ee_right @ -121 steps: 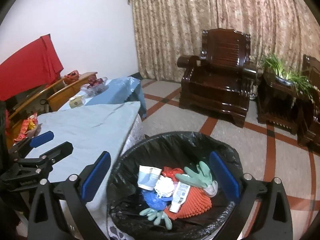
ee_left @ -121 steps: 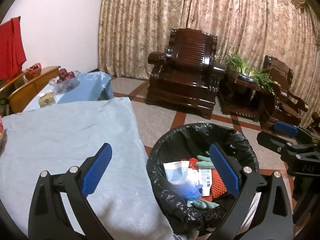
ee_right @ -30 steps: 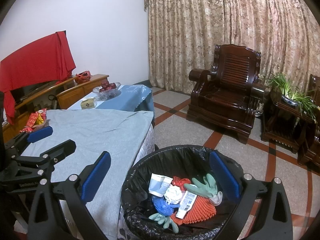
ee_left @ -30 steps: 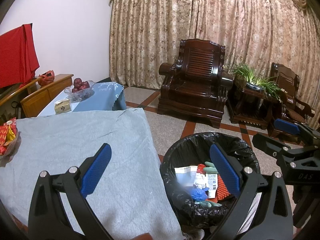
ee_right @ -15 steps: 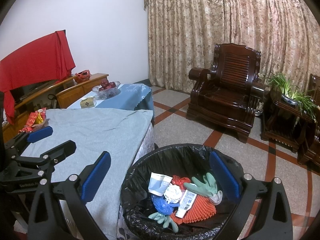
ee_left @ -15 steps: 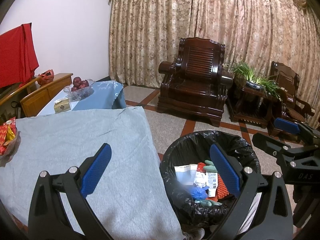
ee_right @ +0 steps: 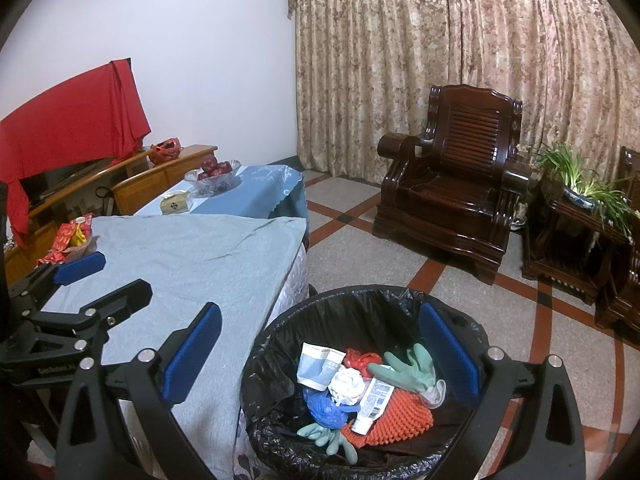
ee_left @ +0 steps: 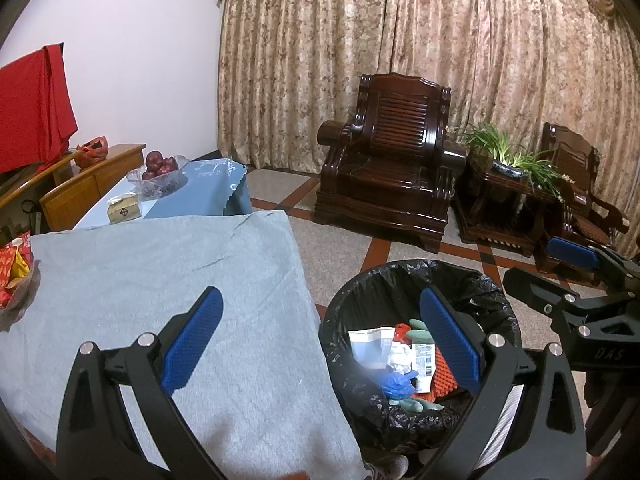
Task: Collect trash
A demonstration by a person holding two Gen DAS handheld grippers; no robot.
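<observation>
With both sets of jaws spread and holding nothing, hovering over bin [ee_right: 276, 344] and grey-clothed surface [ee_right: 192, 264].

Trash [ee_right: 352, 392] piled in the bin just below and between right gripper [ee_right: 320, 364] jaws; beneath left gripper [ee_left: 320, 348] right jaw. Probably collection finished; next, checking the surface for leftovers.

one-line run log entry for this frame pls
left tongs: open, empty | right tongs: open, empty | trash bin: gloves, tube, crumpled paper inside | grey tablecloth: no loose trash seen
</observation>
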